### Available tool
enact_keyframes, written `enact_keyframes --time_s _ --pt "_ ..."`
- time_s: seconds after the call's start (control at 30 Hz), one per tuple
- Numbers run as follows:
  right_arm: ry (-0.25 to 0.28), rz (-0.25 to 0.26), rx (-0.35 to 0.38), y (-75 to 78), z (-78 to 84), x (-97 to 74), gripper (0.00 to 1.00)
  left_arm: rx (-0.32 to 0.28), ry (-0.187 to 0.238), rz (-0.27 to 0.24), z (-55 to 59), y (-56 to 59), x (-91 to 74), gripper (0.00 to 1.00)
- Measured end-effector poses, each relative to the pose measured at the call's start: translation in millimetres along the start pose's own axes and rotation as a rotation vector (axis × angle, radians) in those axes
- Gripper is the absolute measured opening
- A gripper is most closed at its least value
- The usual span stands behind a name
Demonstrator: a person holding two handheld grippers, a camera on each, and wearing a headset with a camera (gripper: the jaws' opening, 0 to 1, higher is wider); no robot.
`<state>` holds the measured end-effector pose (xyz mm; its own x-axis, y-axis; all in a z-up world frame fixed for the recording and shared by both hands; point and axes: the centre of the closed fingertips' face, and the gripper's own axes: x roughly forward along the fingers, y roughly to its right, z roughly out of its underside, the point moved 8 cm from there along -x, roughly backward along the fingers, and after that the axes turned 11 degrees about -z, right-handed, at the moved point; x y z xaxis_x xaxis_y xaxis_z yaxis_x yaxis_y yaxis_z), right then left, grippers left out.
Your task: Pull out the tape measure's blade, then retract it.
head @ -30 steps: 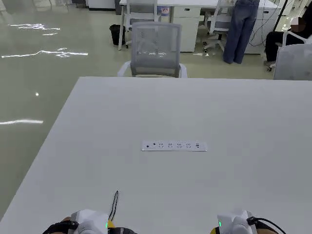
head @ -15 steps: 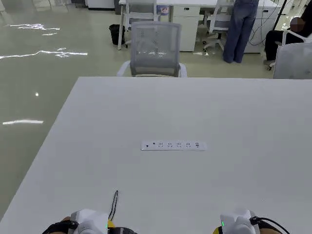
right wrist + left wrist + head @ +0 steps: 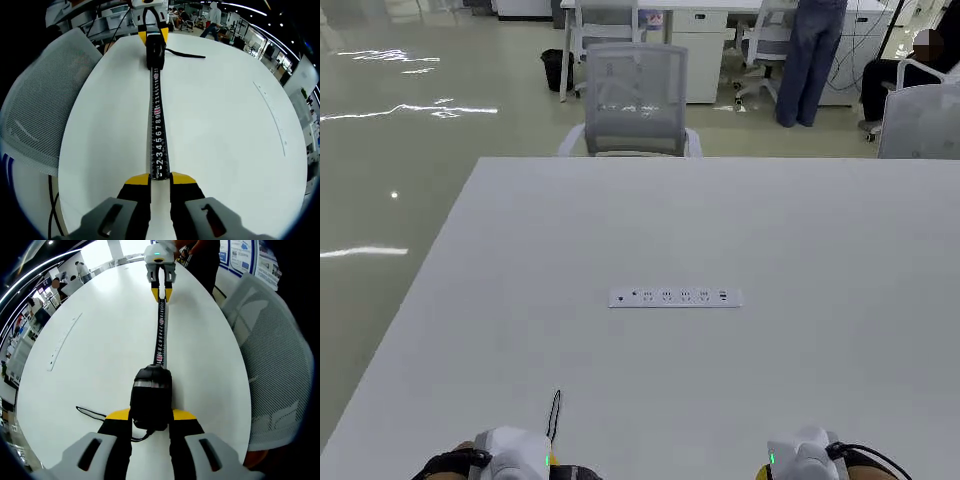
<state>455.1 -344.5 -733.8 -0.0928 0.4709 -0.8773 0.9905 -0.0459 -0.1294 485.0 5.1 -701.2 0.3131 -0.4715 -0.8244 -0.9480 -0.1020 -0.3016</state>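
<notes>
A grey mesh chair (image 3: pixel 635 100) faces the white workbench (image 3: pixel 820 230) on a glossy floor (image 3: pixel 410 150).

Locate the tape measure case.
In the left gripper view the black case sits gripped by the left gripper, its blade stretched across the table to the right gripper.

Right claw (image 3: pixel 160 179) tight on blade (image 3: pixel 158 125), case (image 3: pixel 155 51) in left claw (image 3: pixel 153 34)

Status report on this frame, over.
Left hand-held gripper shut on case. Right hand-held gripper shut on blade end. Blade drawn out between them. Nothing blocking.
</notes>
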Motion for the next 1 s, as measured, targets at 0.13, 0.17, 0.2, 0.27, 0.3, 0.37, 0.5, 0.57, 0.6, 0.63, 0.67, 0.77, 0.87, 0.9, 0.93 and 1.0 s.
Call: enact_keyframes --time_s 0.13,0.17,0.2,0.27,0.3,0.37,0.5,0.57,0.6,0.63,0.67,0.77,0.87,0.9,0.93,1.0 --pt "-0.007 -0.009 0.004 0.0 1.2 2.4 0.12 0.004 -0.002 0.000 0.0 0.2 0.3 0.24" --pt "-0.010 -0.008 0.001 -0.5 0.1 2.3 0.13 0.003 -0.002 0.000 -0.2 0.3 0.2 0.24" --pt "-0.016 -0.004 0.001 -0.7 -1.2 2.6 0.13 0.002 -0.002 0.000 0.5 -0.1 1.0 0.24" --pt "-0.036 0.000 -0.018 -0.5 -0.5 5.0 0.13 -0.002 -0.004 0.000 0.3 -0.2 1.0 0.24" --pt "-0.046 0.001 -0.021 -0.8 -0.8 6.2 0.13 -0.003 -0.005 0.000 0.0 -0.4 0.9 0.24" --pt "-0.053 0.003 -0.014 -0.7 -1.2 6.5 0.14 -0.001 -0.006 0.002 -1.2 -0.5 0.1 0.24" --pt "-0.089 0.016 -0.043 0.0 1.5 10.0 0.15 -0.002 -0.007 0.001 -0.1 -0.8 1.3 0.25" --pt "-0.098 0.018 -0.047 0.3 0.9 10.1 0.15 0.002 -0.008 0.003 -0.7 -0.5 1.2 0.25" --pt "-0.090 0.024 -0.036 1.1 0.3 10.1 0.16 0.005 -0.007 0.002 -1.4 -0.5 0.6 0.25" --pt "-0.085 0.025 -0.039 0.4 -2.3 9.1 0.18 0.005 -0.008 0.000 -1.7 -0.8 0.8 0.25" --pt "-0.086 0.027 -0.035 0.1 -2.8 8.8 0.22 -0.001 -0.009 -0.001 -1.4 -1.3 1.0 0.25" --pt "-0.082 0.031 -0.032 -0.1 -3.8 8.8 0.22 -0.019 -0.011 -0.001 -0.6 -1.9 1.8 0.26" --pt "-0.081 0.034 -0.021 -1.4 -2.3 8.7 0.24 -0.026 -0.013 0.000 -0.4 -1.3 0.9 0.26" --pt "-0.080 0.035 -0.017 -1.2 -1.8 9.1 0.26 -0.028 -0.014 0.001 0.2 -1.0 0.8 0.26" --pt "-0.080 0.038 -0.013 -1.3 -1.3 8.7 0.27 -0.029 -0.016 0.003 1.6 -0.8 1.3 0.27" --pt "-0.079 0.042 -0.005 -2.6 -0.8 7.7 0.29 -0.033 -0.022 0.008 3.7 0.0 0.2 0.28"
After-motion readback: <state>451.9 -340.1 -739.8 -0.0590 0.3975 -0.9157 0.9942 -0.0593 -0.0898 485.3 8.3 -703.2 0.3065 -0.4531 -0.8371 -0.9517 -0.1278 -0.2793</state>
